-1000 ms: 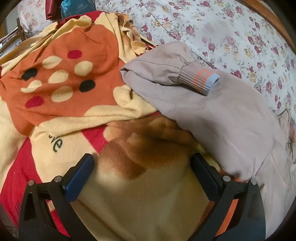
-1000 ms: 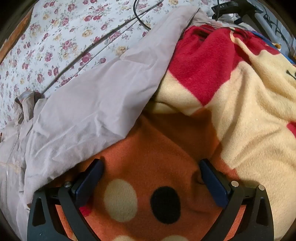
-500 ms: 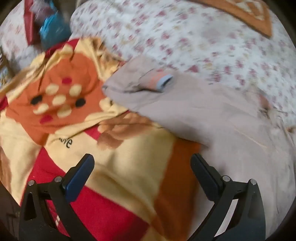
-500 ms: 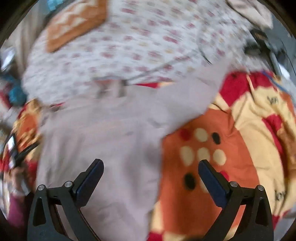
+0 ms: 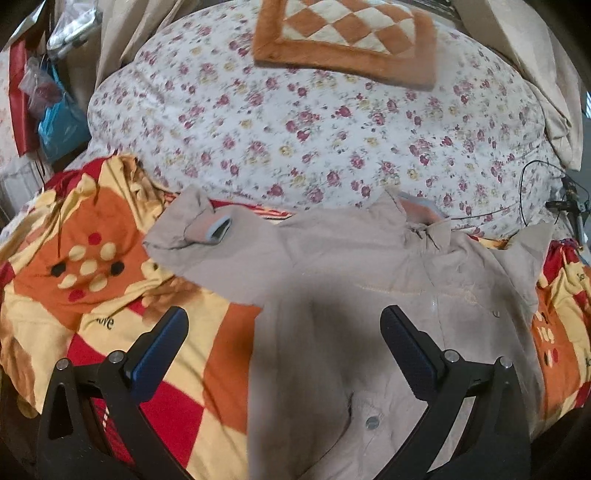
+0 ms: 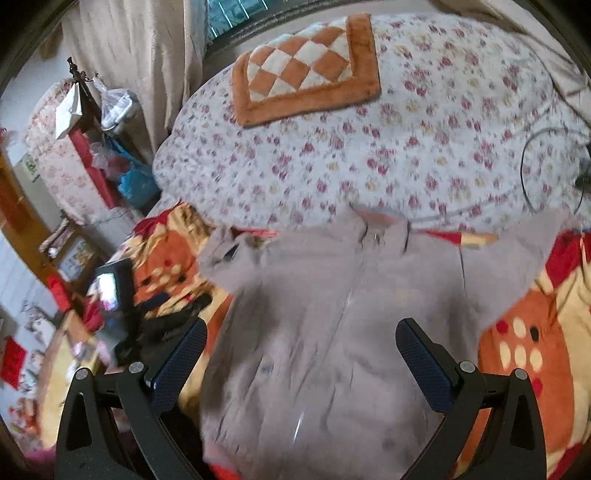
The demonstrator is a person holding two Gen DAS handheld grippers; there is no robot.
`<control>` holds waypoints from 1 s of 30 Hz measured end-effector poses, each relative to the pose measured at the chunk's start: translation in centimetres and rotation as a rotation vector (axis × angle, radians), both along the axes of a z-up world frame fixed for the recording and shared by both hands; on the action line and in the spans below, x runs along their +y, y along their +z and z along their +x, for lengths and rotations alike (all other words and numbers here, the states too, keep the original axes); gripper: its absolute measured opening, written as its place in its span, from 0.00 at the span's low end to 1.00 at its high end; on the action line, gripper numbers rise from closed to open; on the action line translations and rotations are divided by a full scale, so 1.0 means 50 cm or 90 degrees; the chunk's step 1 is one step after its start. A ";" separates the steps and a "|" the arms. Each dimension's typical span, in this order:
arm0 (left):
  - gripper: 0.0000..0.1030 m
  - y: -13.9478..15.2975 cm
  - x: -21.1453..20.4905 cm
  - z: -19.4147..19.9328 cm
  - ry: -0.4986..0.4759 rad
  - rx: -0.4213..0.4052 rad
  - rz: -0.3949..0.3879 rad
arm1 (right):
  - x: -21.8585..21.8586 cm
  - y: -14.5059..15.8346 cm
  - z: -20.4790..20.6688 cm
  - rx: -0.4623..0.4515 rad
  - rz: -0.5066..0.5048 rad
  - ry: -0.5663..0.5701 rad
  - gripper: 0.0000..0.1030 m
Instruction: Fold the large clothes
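Jacket [image 5: 354, 280] is seen spread front-up on a patterned blanket [image 5: 92, 295] at the near edge of the bed [image 5: 314, 129], one cuffed sleeve [image 5: 195, 232] folded inward. Both the left claw [image 5: 284, 354] and right claw [image 6: 301, 365] are held spread above it, pinching nothing.

a taupe-grey jacket [image 5: 354, 273] with a blue-edged salmon cuff [image 5: 216, 229] is seen at centre frame. a blanket [image 5: 110, 295] patterned in red, orange and cream with spots is seen at lower left. a white bedspread [image 5: 295, 122] with maroon flowers fills the upper frame, topped by an orange-and-cream checked mat [image 5: 347, 33].
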State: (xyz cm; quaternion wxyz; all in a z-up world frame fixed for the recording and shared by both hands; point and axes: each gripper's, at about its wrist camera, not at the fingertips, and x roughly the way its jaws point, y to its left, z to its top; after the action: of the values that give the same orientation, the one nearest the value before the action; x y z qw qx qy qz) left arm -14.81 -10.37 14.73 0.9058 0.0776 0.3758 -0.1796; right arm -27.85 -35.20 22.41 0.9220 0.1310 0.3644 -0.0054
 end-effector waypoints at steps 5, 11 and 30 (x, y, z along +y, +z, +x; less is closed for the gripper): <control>1.00 -0.024 -0.034 0.024 -0.002 0.001 -0.007 | -0.013 -0.070 0.075 -0.008 -0.059 -0.044 0.99; 1.00 -0.062 -0.040 0.047 0.017 0.002 -0.021 | -0.039 -0.159 0.129 0.023 -0.069 -0.060 0.99; 1.00 -0.165 -0.090 0.093 0.042 0.048 0.020 | -0.055 -0.313 0.193 0.073 -0.096 -0.070 0.99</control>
State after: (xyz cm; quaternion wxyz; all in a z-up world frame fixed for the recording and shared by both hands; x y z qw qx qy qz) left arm -10.15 -14.88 6.47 0.8951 0.0727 0.4148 -0.1464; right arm -18.21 -37.97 6.78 0.9052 0.0805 0.4074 -0.0905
